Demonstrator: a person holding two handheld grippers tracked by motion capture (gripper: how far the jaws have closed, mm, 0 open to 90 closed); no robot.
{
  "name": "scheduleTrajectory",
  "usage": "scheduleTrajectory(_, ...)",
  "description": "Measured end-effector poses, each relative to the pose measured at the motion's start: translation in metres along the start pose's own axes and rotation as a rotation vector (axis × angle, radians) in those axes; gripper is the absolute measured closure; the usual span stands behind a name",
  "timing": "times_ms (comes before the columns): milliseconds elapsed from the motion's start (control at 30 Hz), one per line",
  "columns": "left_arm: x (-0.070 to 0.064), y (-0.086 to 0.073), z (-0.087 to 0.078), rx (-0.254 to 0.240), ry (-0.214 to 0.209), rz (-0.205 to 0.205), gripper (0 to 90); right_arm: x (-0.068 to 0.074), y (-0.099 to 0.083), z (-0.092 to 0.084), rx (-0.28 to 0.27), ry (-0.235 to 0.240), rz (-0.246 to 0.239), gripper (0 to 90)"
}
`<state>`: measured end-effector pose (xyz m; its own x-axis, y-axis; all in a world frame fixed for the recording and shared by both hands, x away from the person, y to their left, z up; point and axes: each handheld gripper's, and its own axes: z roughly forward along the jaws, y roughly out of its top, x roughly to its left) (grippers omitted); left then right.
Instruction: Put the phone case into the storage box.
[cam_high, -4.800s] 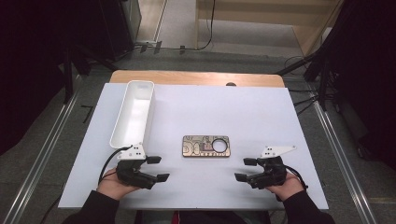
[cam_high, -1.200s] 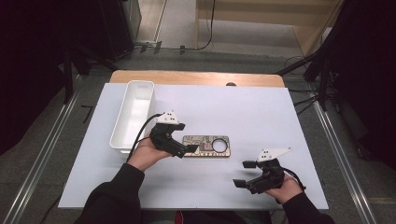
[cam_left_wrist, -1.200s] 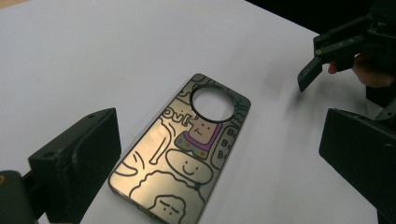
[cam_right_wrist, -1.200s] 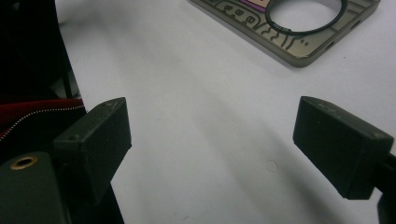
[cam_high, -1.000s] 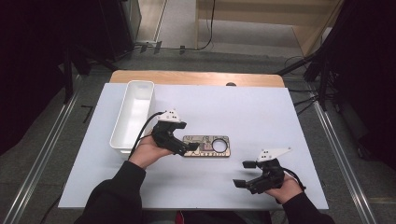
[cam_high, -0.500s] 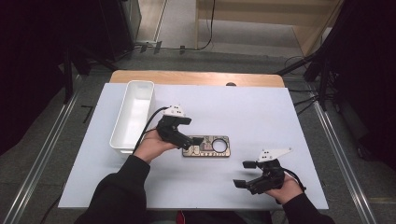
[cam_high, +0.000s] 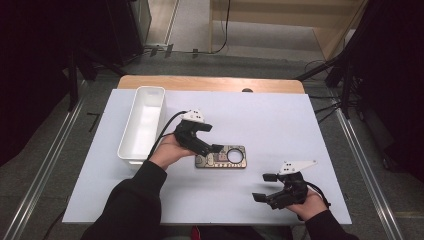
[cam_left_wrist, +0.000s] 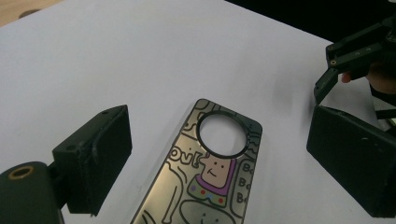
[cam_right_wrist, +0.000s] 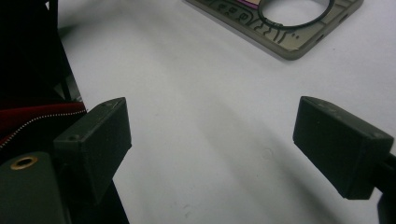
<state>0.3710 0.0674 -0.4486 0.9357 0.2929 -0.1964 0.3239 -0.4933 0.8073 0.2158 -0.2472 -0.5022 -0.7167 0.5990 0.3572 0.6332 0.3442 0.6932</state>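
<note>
A flat metallic phone case (cam_high: 227, 156) with cartoon drawings and a round hole lies on the white table (cam_high: 270, 120). My left gripper (cam_high: 210, 150) hovers over its left end. In the left gripper view the phone case (cam_left_wrist: 210, 177) lies between the jaws of the left gripper (cam_left_wrist: 229, 144); they have just been closing a little, and the pads stand apart from its edges. My right gripper (cam_high: 265, 187) rests near the front right, open with nothing between its jaws. The right gripper view has the right gripper (cam_right_wrist: 222, 137) and the case's corner (cam_right_wrist: 285, 28) farther off.
A long white tray (cam_high: 150, 90) stands at the left of the table, beside the left hand. A wooden strip (cam_high: 210, 82) borders the far edge. The right gripper (cam_left_wrist: 348, 51) appears far off in the left gripper view.
The left hand has come from the front left, then slid right over the case's left end within the last second. The right hand has kept still.
</note>
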Motion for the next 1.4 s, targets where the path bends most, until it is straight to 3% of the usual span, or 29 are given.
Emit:
scheduleTrajectory(233, 0.001, 0.002, 0.004, -0.008, -0.078, 0.087, 6.4, 0.0, -0.002, -0.002, -0.004, -0.004, 0.006, 10.3)
scheduleTrajectory(567, 0.006, -0.001, 0.008, -0.022, -0.103, 0.136, 2.8, 0.0, -0.002, -0.002, -0.006, -0.001, 0.008, 10.3)
scheduleTrajectory(667, 0.008, -0.001, 0.009, -0.019, -0.135, 0.142, 2.8, 0.0, -0.002, -0.002, -0.005, 0.001, 0.007, 10.3)
scheduleTrajectory(933, 0.01, -0.004, 0.016, 0.022, -0.147, 0.18, 2.8, 0.0, -0.002, -0.001, -0.001, 0.008, 0.006, 10.3)
scheduleTrajectory(1400, 0.009, -0.004, 0.023, 0.08, -0.127, 0.191, 3.3, 0.0, -0.002, -0.001, 0.0, 0.009, 0.004, 10.4)
